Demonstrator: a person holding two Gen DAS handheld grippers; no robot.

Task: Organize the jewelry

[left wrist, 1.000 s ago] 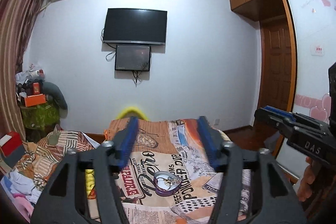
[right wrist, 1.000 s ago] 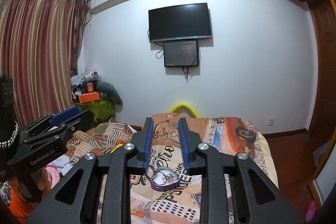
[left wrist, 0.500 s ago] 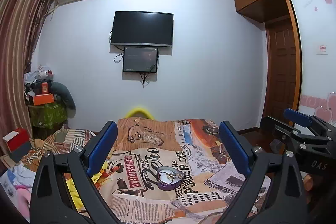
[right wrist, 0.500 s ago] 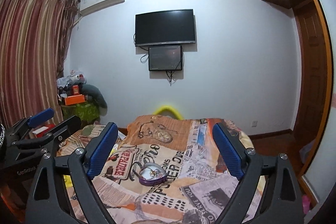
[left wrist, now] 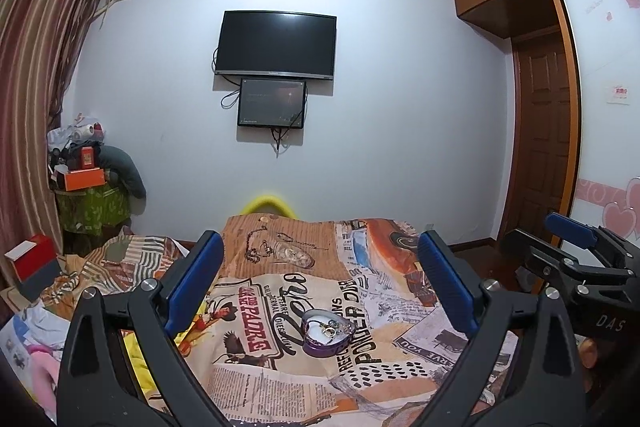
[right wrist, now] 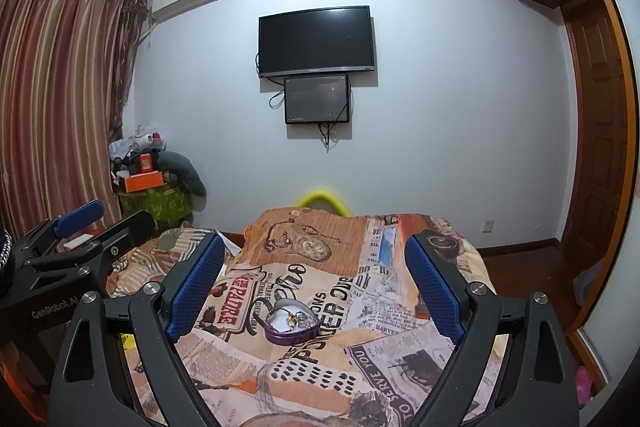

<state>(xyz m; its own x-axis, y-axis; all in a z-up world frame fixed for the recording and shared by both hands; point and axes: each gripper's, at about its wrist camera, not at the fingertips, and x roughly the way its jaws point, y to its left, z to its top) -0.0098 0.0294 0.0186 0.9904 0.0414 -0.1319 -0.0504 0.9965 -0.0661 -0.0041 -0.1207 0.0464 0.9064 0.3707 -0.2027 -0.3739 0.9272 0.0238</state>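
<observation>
On the printed bedspread (left wrist: 280,307), in the left wrist view: a purple heart-shaped jewelry box (left wrist: 326,333), lid off, rings inside. Above it, left gripper (left wrist: 320,283) with jaws wide apart, holding nothing. Right gripper (left wrist: 576,243) at the right edge.

In the right wrist view: same box (right wrist: 292,323) between the spread fingers of the right gripper (right wrist: 314,277), untouched.

Two hand-held grippers: left (left wrist: 320,281), right (right wrist: 310,283); one heart-shaped box (left wrist: 326,333); two wall screens (left wrist: 275,45).
</observation>
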